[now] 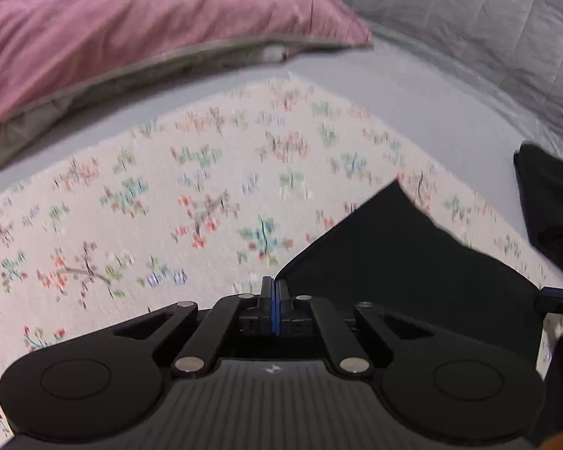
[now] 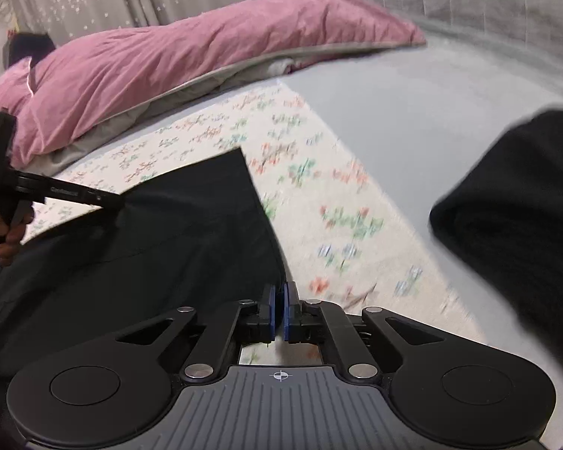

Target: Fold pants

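Lying across the lower middle of both views, the black fabric pants (image 2: 176,240) spread over a cream cloth with a small floral print (image 1: 191,195), one pointed corner of the pants reaching up toward the centre of the frame. At the bottom of the left wrist view, the left gripper (image 1: 276,288) has its blue-padded jaws pressed together on the pants' near edge; in the right wrist view the same tool enters from the left edge, a hand (image 2: 3,232) around its handle and its tip at the fabric's fold. At the bottom centre of its own view, the right gripper (image 2: 280,296) shows its jaws narrowed to a thin slit at the pants' right edge; whether cloth sits between them is unclear. Another dark garment (image 2: 518,225) lies apart on the pale grey sheet (image 2: 413,112) at right. A pink pillow (image 2: 191,60) fills the upper left.
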Demonstrator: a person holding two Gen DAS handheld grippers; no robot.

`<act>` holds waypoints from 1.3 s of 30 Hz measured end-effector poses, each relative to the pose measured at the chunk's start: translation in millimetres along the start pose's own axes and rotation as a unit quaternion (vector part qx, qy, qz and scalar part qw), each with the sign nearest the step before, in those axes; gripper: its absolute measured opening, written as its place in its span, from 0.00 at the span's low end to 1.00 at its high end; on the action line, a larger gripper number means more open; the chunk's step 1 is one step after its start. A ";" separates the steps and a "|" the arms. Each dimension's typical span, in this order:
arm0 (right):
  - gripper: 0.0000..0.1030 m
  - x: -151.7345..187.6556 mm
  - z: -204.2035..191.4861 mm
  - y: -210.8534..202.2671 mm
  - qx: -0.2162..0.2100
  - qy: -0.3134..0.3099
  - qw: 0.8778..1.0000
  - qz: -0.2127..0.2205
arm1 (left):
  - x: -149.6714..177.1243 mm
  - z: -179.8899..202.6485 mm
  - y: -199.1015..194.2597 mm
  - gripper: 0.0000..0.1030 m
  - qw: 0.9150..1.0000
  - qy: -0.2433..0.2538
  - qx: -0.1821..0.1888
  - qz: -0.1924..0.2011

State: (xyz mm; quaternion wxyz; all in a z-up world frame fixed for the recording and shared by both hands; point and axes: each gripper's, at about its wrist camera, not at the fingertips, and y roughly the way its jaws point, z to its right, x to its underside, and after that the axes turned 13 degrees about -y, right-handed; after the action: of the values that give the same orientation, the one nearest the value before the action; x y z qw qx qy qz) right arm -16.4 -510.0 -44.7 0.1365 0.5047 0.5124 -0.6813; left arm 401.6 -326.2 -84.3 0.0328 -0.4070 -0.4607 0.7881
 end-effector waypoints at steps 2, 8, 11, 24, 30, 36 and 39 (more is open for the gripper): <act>0.02 -9.4 1.4 -1.2 0.006 -0.007 1.000 0.006 | -5.1 -0.5 -2.9 0.11 1.000 -0.010 -0.004 0.024; 0.02 -32.2 9.7 17.7 0.015 -0.017 1.000 -0.014 | -10.4 8.4 8.6 0.13 0.998 -0.014 -0.036 0.046; 0.09 -31.5 6.2 42.5 0.022 -0.039 0.996 -0.082 | -2.7 15.5 28.2 0.25 0.995 0.003 -0.102 0.012; 0.34 -103.8 15.9 115.0 -0.073 0.021 0.996 -0.035 | 51.4 -17.4 -78.2 0.75 0.986 -0.132 -0.044 0.094; 0.09 -120.1 -17.2 147.7 -0.034 -0.051 0.998 -0.020 | 115.8 -49.5 -135.9 0.81 0.983 -0.143 -0.087 0.078; 0.15 -145.6 -25.1 146.8 0.083 -0.061 0.993 -0.053 | 163.5 -119.3 -201.2 0.87 0.964 -0.191 -0.171 0.077; 0.33 -148.1 -37.6 129.1 0.047 -0.080 0.994 -0.054 | 178.9 -161.3 -236.0 0.91 0.947 -0.222 -0.217 0.084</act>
State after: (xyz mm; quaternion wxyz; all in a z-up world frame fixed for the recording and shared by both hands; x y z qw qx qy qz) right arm 162.2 -584.1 6.8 0.1161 0.4258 0.4936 -0.7494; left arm 314.4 -1.7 -55.4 -0.2257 -0.2560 -0.5802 0.7395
